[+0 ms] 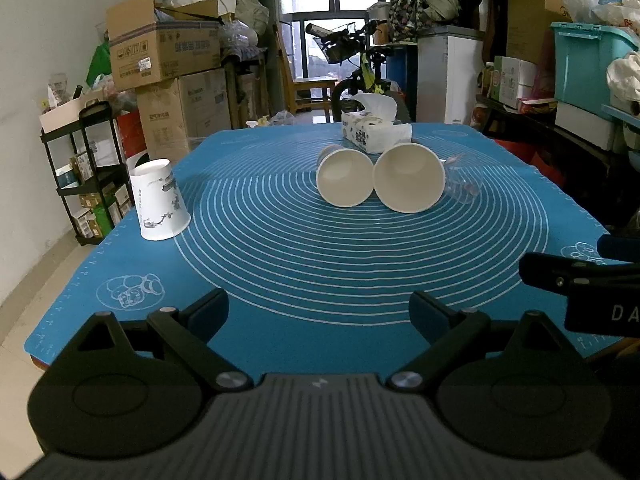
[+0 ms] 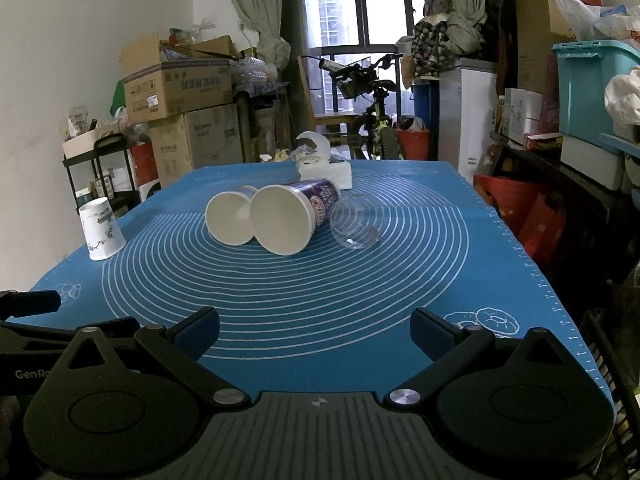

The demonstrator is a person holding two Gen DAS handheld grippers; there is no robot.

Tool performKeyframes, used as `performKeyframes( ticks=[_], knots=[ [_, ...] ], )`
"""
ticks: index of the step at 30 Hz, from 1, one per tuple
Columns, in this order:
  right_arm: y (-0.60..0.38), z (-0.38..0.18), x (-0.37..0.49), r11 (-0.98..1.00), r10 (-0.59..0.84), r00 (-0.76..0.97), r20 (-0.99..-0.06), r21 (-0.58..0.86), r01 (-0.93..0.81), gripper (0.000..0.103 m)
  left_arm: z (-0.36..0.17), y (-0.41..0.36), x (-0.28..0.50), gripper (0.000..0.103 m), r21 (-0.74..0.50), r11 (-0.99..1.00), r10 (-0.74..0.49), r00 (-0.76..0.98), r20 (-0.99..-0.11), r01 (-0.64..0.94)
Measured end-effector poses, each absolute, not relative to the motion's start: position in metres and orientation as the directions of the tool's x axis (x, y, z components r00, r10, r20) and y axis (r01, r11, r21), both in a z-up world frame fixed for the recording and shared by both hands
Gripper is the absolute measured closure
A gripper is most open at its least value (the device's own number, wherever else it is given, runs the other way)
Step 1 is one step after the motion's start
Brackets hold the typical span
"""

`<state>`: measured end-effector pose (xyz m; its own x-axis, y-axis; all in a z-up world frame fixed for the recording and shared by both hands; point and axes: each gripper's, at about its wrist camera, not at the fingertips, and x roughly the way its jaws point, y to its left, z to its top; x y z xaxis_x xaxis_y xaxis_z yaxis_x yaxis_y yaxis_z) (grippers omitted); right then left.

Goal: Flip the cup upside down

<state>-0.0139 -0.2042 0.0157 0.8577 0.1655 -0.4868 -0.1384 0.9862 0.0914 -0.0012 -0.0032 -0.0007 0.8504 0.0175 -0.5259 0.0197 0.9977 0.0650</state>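
Three cups lie on their sides in the middle of the blue mat [image 1: 320, 264], mouths toward me: a small white paper cup [image 1: 344, 178] [image 2: 231, 218], a larger paper cup with a purple label [image 1: 409, 178] [image 2: 282, 220], and a clear plastic cup [image 1: 462, 184] [image 2: 356, 222]. A white printed paper cup [image 1: 159, 200] [image 2: 101, 229] stands upside down at the mat's left edge. My left gripper [image 1: 320, 312] is open and empty near the front edge. My right gripper [image 2: 316, 330] is open and empty, also near the front edge.
A tissue pack [image 1: 374, 130] [image 2: 326, 170] lies behind the cups. A black shelf cart [image 1: 86, 176] and cardboard boxes [image 1: 168, 52] stand left of the table. Shelves with a teal bin [image 2: 592, 88] stand to the right. The right gripper's body [image 1: 580, 284] shows at the left view's right edge.
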Motion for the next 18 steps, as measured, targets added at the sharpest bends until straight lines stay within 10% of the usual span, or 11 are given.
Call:
performKeyframes(
  ticks=[18],
  knots=[
    [-0.2048,0.0164,-0.0153,0.986,0.166,0.859,-0.485,0.093,-0.138,0.002,-0.0007,-0.0022,-0.0013,0.007,0.066,0.998,0.025,0.853,-0.522,0.011]
  ],
)
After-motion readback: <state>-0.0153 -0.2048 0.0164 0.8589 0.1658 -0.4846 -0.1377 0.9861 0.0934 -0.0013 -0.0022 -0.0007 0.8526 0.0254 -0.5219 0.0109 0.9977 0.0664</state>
